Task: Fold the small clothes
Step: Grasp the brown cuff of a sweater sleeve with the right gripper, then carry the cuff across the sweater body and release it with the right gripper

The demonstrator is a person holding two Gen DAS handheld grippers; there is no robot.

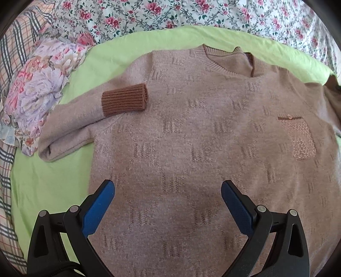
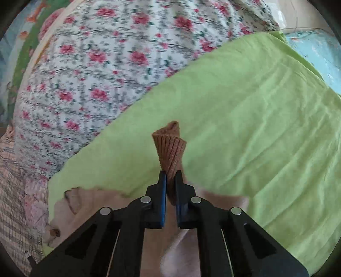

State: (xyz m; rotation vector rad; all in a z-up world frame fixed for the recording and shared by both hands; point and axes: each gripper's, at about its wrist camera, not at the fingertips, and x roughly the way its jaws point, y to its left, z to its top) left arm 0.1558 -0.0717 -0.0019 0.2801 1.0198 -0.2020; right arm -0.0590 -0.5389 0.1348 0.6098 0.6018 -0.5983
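Left tongs [image 1: 168, 192]: blue-padded fingers [image 1: 100, 204] spread wide apart, nothing between them. They hover over the lower front of the sweater [image 1: 191, 138], not visibly touching the knit.

Right tongs [image 2: 170, 181]: fingers drawn together and clamped on the ribbed brown cuff [image 2: 169, 149] of one sleeve. The cuff stands up out of the grip, twisted, its open end pointing away from the camera. Behind and below the grip, pale knit of the same garment trails toward the lower edge of the right wrist view; that view is motion-blurred, so finer detail cannot be read.

Sweater: a beige-pink knit with a repeating woven block pattern, lying front-up and mostly flat on the green sheet [image 1: 53, 181]. The ribbed neckline [image 1: 223, 61] points away from the left wrist camera. A small chest pocket [image 1: 298, 136] with a button sits toward the right of that view. The other sleeve [image 1: 72, 127] is folded back on itself – its brown cuff [image 1: 125, 100] rests on the chest panel, near the shoulder.

Surroundings: the green sheet is spread over bedding. A floral quilt [image 1: 191, 15] with red roses lies beyond the neckline. A bundle of pastel flowered fabric [image 1: 38, 95] sits just beside the folded sleeve, and a plaid cloth [image 1: 8, 149] runs along the left edge.
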